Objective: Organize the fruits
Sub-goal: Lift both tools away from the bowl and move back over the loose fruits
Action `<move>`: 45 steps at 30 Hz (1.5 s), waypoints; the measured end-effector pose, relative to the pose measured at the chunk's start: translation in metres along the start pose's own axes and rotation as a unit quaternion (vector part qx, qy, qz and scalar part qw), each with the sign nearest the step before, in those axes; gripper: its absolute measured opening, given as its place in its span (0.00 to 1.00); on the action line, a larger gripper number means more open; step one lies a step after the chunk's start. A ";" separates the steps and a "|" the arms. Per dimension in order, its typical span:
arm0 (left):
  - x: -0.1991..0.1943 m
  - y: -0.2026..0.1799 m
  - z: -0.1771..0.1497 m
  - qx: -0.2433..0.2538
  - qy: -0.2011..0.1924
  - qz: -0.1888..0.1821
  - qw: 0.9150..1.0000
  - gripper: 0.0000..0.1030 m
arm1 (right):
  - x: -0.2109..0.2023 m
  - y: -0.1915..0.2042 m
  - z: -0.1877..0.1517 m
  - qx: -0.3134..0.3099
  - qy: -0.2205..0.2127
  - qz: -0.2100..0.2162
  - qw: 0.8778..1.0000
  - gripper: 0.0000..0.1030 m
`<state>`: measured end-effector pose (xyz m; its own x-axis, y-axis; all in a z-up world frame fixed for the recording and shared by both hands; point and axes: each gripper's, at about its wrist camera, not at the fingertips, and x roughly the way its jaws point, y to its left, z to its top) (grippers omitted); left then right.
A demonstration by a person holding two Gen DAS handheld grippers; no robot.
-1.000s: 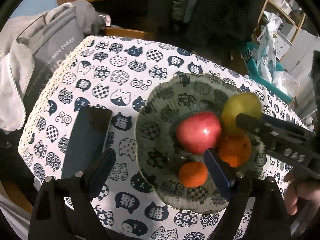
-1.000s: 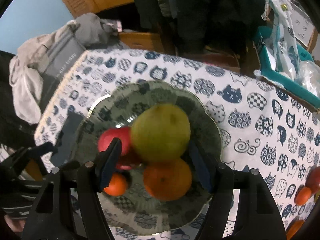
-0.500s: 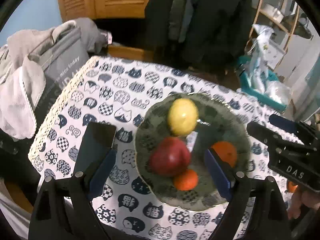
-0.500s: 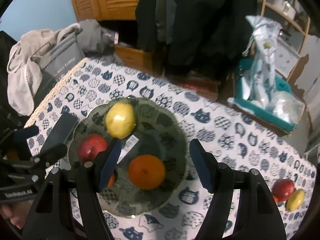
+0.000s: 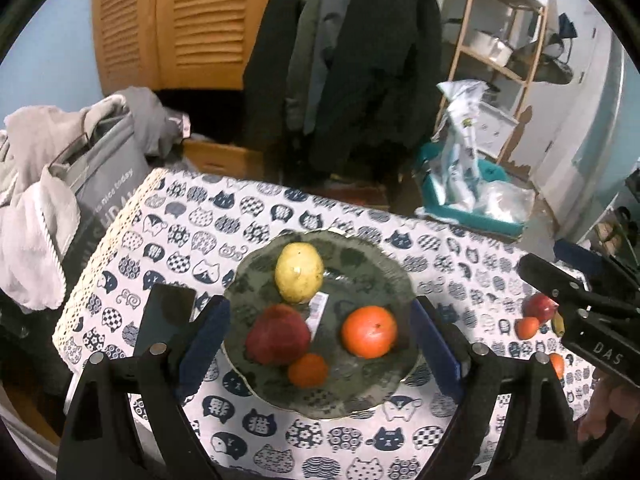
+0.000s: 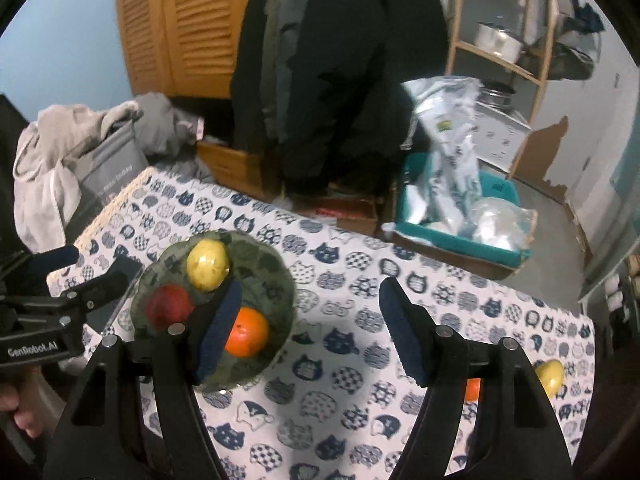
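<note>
L gripper (image 5: 320, 344): jaws wide apart, empty, hovering above plate (image 5: 352, 258) w/ the plate framed between its fingers. R gripper (image 6: 310, 332): jaws apart, empty, above bare tablecloth (image 6: 360, 272); plate sits ahead-left of it, partly behind its left finger.

On plate: yellow fruit (image 5: 299, 278) at far side, red apple (image 5: 278, 335) near L gripper's left finger, large orange (image 5: 369, 332) near its right finger, small tangerine (image 5: 308, 369) nearest, touching apple. Paper label lies between the yellow fruit and apple.

Loose fruit remains off to R gripper's near-right: yellow piece (image 6: 550, 373), orange piece (image 6: 472, 388) partly hidden by finger. L view shows small red + orange pieces (image 5: 534, 316) beyond R gripper.

Assessment: next step likely R pickup of loose fruit. Rec: swing R to the right, centre one piece between fingers, close gently across widest part; round fruit may roll. Place in open gap on plate, clear of large orange.
</note>
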<state>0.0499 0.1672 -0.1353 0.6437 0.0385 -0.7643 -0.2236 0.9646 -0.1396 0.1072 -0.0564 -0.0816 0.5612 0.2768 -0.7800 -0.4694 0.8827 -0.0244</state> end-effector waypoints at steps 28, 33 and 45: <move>-0.070 -0.120 -0.006 0.106 -0.098 -0.059 0.988 0.93 | -0.113 -0.122 -0.052 0.083 -0.077 -0.066 0.991 0.84; -0.067 -0.143 -0.009 0.125 -0.095 -0.065 0.985 0.95 | -0.118 -0.145 -0.065 0.100 -0.071 -0.082 0.989 0.84; -0.033 -0.197 -0.027 0.173 -0.062 -0.076 0.980 0.97 | -0.094 -0.197 -0.106 0.142 -0.009 -0.112 0.983 0.84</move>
<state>0.0530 -0.0315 -0.0997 0.7397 -0.1019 -0.6652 0.1294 0.9916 -0.0080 0.0744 -0.2970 -0.0695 0.6427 0.0681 -0.7631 -0.1244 0.9921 -0.0163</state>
